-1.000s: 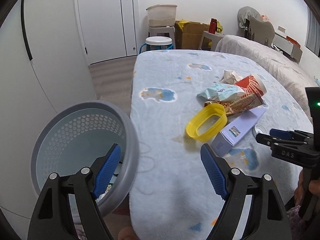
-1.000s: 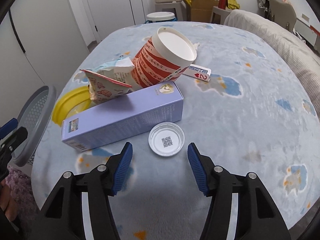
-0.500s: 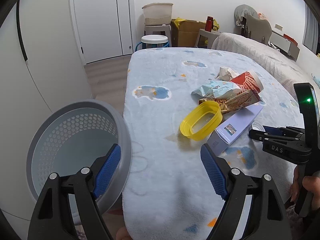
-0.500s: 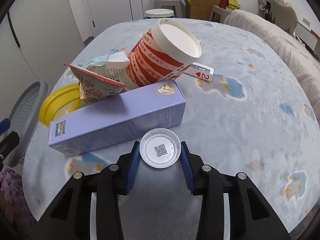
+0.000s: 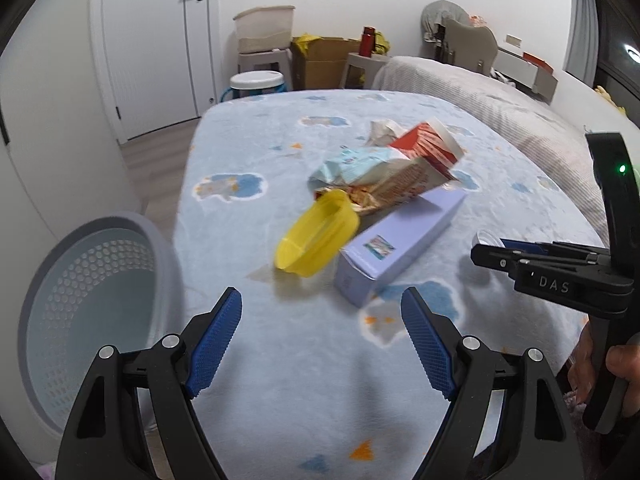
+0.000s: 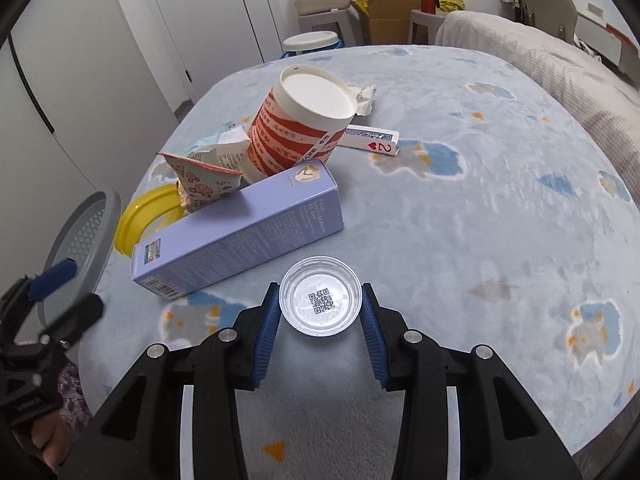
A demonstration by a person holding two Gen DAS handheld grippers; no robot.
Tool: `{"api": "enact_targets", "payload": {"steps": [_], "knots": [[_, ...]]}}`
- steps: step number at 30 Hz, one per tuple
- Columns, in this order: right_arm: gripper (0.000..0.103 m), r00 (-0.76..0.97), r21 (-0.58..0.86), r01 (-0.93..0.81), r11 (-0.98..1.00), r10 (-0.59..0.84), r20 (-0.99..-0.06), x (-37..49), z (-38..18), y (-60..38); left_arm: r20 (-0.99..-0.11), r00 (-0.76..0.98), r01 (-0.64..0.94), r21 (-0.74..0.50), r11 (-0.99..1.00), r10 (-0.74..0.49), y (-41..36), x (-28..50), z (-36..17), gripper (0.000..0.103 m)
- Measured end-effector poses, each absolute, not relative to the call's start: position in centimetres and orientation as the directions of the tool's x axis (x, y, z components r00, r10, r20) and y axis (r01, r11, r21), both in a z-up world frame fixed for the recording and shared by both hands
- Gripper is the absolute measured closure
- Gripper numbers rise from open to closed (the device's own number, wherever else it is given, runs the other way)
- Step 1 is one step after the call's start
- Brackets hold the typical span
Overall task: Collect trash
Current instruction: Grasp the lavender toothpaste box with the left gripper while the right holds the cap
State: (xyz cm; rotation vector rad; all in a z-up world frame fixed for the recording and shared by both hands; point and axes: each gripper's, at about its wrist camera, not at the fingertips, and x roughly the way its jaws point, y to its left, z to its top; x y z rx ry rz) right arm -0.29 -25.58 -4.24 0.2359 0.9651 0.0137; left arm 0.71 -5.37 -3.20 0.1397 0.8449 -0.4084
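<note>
Right hand-held gripper (image 6: pixel 320 312) now clamped on clear lid (image 6: pixel 321 301), lifted off blanket (image 6: pixel 480 220), left hand-held gripper (image 5: pixel 320 344) wide open, empty

A home bedroom: blanket-covered bed (image 6: pixel 480 220), closet doors (image 5: pixel 160 40), cardboard boxes (image 5: pixel 320 60).

Lilac box (image 6: pixel 244 236), yellow lid (image 5: pixel 316 236), red-striped white cup (image 6: pixel 296 128), grey basket (image 5: pixel 92 312).

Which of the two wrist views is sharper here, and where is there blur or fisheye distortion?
Right wrist view: sharper, the QR code on the clear lid between the right gripper pads resolves; bed edges bow toward the dark corners. Left wrist view: motion blur smears the yellow lid and purple box; the left gripper stays crisp; the laundry basket curves strongly.
</note>
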Motion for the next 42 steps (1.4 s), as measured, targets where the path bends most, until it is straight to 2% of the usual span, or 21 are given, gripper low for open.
{"api": "enact_targets", "payload": {"steps": [10, 25, 26, 32, 42], "knots": [[0.064, 0.590, 0.255, 0.098, 0.962, 0.150, -0.793, -0.9, -3.7, -26.9, -0.811, 0.504, 0.425, -0.067, 0.903, -0.298, -8.9, 3.3, -6.7, 0.025], [0.064, 0.614, 0.310, 0.089, 0.947, 0.193, -0.765, -1.8, -3.1, -28.2, -0.799, 0.522, 0.434, -0.055, 0.899, -0.300, -10.9, 5.2, -6.7, 0.025], [0.064, 0.616, 0.310, 0.091, 0.946, 0.191, -0.765, -1.8, -3.1, -28.3, -0.797, 0.522, 0.436, -0.055, 0.898, -0.303, -11.1, 5.2, -6.6, 0.026], [0.064, 0.623, 0.314, 0.108, 0.943, 0.181, -0.761, -2.1, -2.9, -28.8, -0.794, 0.520, 0.464, -0.046, 0.885, -0.314, -11.9, 3.8, -6.1, 0.051], [0.064, 0.643, 0.329, 0.147, 0.933, 0.162, -0.748, -2.9, -2.4, -30.4, -0.793, 0.491, 0.517, -0.068, 0.853, -0.360, -13.2, 0.0, -5.0, 0.052]]}}
